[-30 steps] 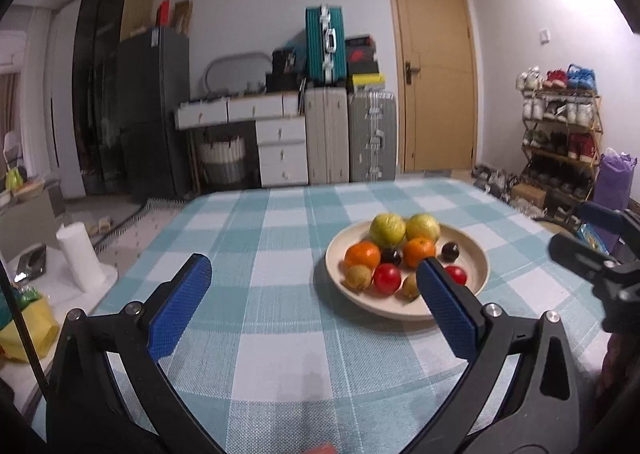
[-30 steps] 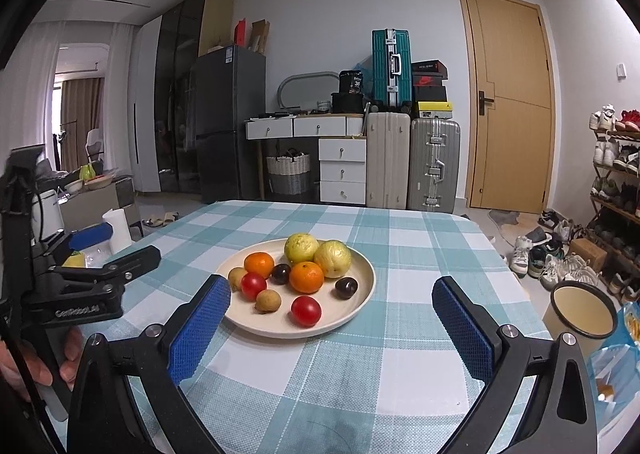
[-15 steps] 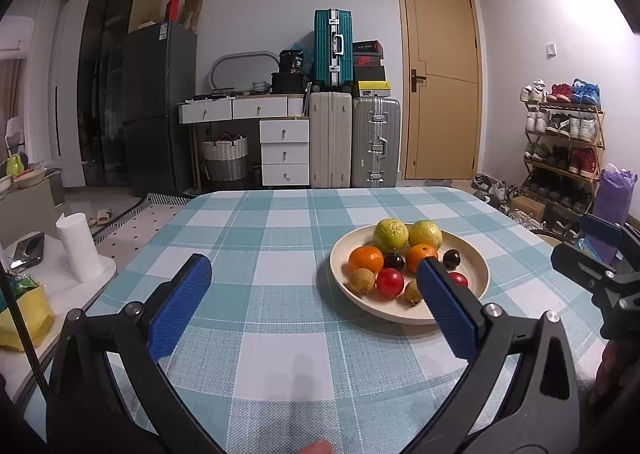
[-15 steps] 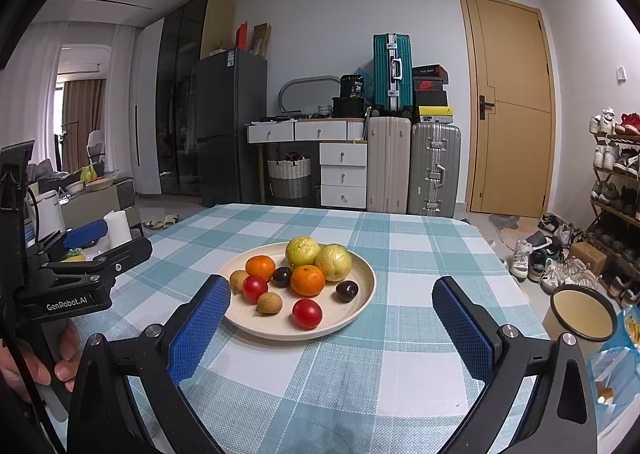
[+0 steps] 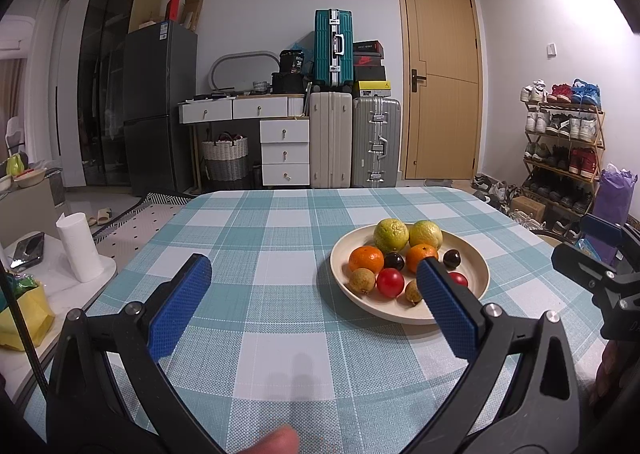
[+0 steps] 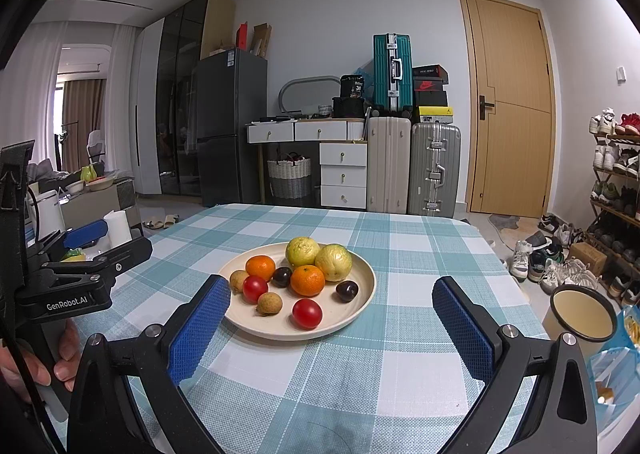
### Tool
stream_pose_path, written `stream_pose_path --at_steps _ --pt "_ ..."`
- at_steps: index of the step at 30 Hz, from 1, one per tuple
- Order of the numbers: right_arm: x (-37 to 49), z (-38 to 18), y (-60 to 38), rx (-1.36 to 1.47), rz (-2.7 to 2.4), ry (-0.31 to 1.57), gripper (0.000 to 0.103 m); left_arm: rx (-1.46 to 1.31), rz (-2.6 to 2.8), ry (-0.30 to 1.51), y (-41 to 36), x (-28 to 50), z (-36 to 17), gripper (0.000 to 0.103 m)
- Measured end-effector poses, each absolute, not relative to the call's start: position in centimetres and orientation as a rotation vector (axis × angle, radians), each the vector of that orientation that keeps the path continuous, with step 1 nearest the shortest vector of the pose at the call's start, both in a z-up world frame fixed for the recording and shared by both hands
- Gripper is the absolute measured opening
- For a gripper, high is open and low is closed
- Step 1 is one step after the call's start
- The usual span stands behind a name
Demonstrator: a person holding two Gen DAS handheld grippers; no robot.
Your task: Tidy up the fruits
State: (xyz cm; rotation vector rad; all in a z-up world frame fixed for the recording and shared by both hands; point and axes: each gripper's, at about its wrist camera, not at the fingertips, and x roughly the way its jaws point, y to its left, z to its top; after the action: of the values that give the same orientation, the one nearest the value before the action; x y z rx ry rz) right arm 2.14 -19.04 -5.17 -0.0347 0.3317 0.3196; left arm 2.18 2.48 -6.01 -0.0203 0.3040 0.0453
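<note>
A cream plate [image 6: 362, 296] [image 5: 478, 266] sits on the checked table and holds mixed fruit: two yellow-green citrus [image 6: 303, 251], two oranges [image 6: 307, 280], two red tomatoes [image 6: 307, 313], two dark plums [image 6: 347, 291] and small brown longans [image 6: 269, 303]. My right gripper [image 6: 332, 306] is open, held above the table's near edge, its left pad just before the plate. My left gripper [image 5: 312, 286] is open too, left of the plate, its right pad overlapping the plate's near rim in view. Neither holds anything.
The table [image 5: 280, 314] carries a teal and white checked cloth. Right of it, below table level, sits a round lidded container [image 6: 582, 314]. A paper roll [image 5: 80, 250] stands on a low side table at left. Suitcases, drawers and a shoe rack line the far walls.
Both cameras have tilted up slightly, so the plate sits a little lower in each view. Both grippers stay open and the fruit has not moved.
</note>
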Motion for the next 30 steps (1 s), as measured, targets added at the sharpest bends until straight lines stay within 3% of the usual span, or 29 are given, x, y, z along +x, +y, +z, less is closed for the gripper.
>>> stream_pose_path --at_steps 30 --pt "2.15 -5.18 -18.93 -0.033 0.323 0.339 0.103 -0.021 0.040 0.305 2.34 2.25 -6.06 0.102"
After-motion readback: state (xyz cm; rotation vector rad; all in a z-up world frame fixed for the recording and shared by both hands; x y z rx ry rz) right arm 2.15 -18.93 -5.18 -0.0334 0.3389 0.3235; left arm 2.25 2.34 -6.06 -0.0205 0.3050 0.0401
